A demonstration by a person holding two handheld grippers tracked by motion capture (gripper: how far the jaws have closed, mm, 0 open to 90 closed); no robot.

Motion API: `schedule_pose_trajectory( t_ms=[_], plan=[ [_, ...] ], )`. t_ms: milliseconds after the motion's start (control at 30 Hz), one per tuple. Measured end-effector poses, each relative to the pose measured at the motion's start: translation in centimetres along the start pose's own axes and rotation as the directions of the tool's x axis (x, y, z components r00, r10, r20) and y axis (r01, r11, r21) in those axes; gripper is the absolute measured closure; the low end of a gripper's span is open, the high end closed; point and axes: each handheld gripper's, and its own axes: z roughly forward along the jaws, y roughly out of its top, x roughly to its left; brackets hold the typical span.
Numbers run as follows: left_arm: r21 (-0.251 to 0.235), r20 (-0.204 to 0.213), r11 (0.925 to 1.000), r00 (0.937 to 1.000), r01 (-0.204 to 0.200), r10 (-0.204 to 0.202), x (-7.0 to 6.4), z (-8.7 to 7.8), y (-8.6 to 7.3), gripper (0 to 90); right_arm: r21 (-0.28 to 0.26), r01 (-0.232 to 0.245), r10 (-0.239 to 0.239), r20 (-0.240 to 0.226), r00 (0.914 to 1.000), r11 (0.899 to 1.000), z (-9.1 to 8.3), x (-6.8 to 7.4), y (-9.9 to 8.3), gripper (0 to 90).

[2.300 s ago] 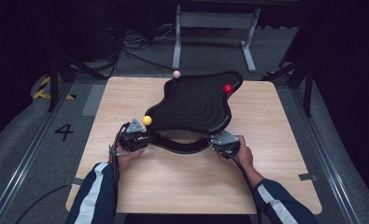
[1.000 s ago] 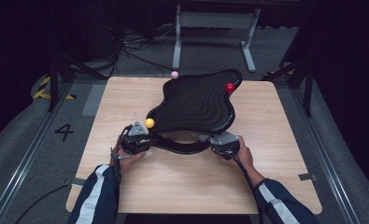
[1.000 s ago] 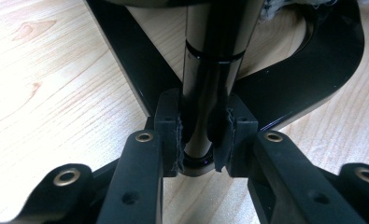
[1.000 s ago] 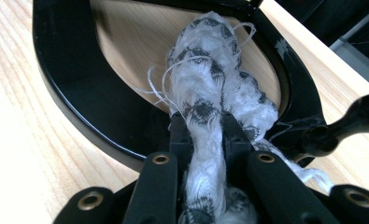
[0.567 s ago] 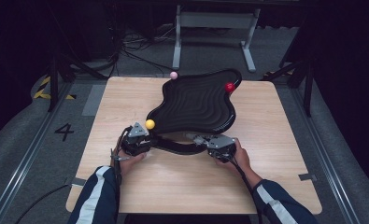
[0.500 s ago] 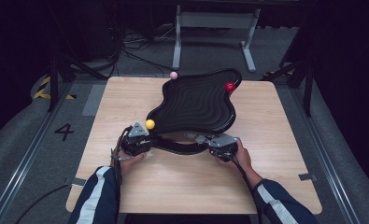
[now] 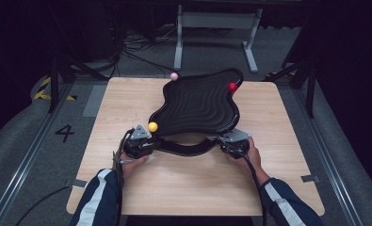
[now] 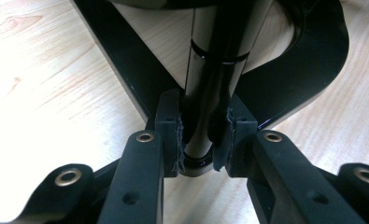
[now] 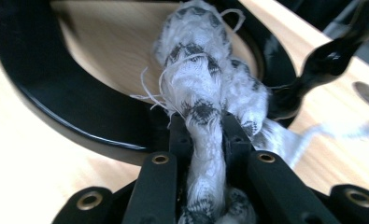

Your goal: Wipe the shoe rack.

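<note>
A black wavy tray (image 7: 202, 106) lies on the wooden table (image 7: 183, 183), with a curved black bar (image 7: 188, 149) along its near side. A yellow ball (image 7: 152, 126), a pink ball (image 7: 174, 76) and a red ball (image 7: 232, 86) sit at its corners. My left gripper (image 7: 148, 143) is at the near left end of the bar. In the left gripper view it (image 8: 203, 126) is shut on a glossy black post (image 8: 219, 56). My right gripper (image 7: 228, 143) is at the near right end, and in its own view it (image 9: 204, 126) is shut on a white-and-black rope wrap (image 9: 196, 93).
A white metal stand (image 7: 212, 28) and loose cables (image 7: 127, 47) are on the floor beyond the table. A floor rail (image 7: 19, 174) runs along the left, near a painted number 4 (image 7: 64, 133). Bare tabletop lies to either side of the tray.
The tray has shifted slightly between the two grippers. The right gripper swung a little left, then back right. Both grips have stayed shut.
</note>
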Motion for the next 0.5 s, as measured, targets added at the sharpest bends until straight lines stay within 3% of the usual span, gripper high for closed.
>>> schedule_pose_trajectory(
  t_ms=[33, 200, 400, 500],
  plan=[
    [-0.001, 0.013, 1.0000, 0.9999, 0.007, -0.007, -0.2, 0.0, -0.1, 72.9, 0.005, 0.009, -0.009, -0.005, 1.0000, 1.000, -0.1, 0.1, 0.0, 79.0],
    [-0.004, 0.004, 1.0000, 1.0000, 0.006, -0.006, -1.0, 0.0, -0.1, 72.9, 0.016, 0.039, -0.038, -0.030, 0.9988, 0.999, -0.5, 0.9, 0.3, 78.9],
    [0.002, 0.009, 1.0000, 0.9999, 0.009, -0.009, -1.1, -0.1, -0.2, 72.4, 0.019, 0.083, -0.081, -0.073, 0.9940, 0.996, -0.6, 2.1, 0.7, 78.7],
    [-0.001, 0.011, 1.0000, 0.9999, -0.005, 0.005, -1.5, 0.0, -0.2, 72.4, 0.023, 0.162, -0.160, -0.082, 0.9837, 0.986, -0.5, 3.3, 0.9, 78.7]
  ],
)
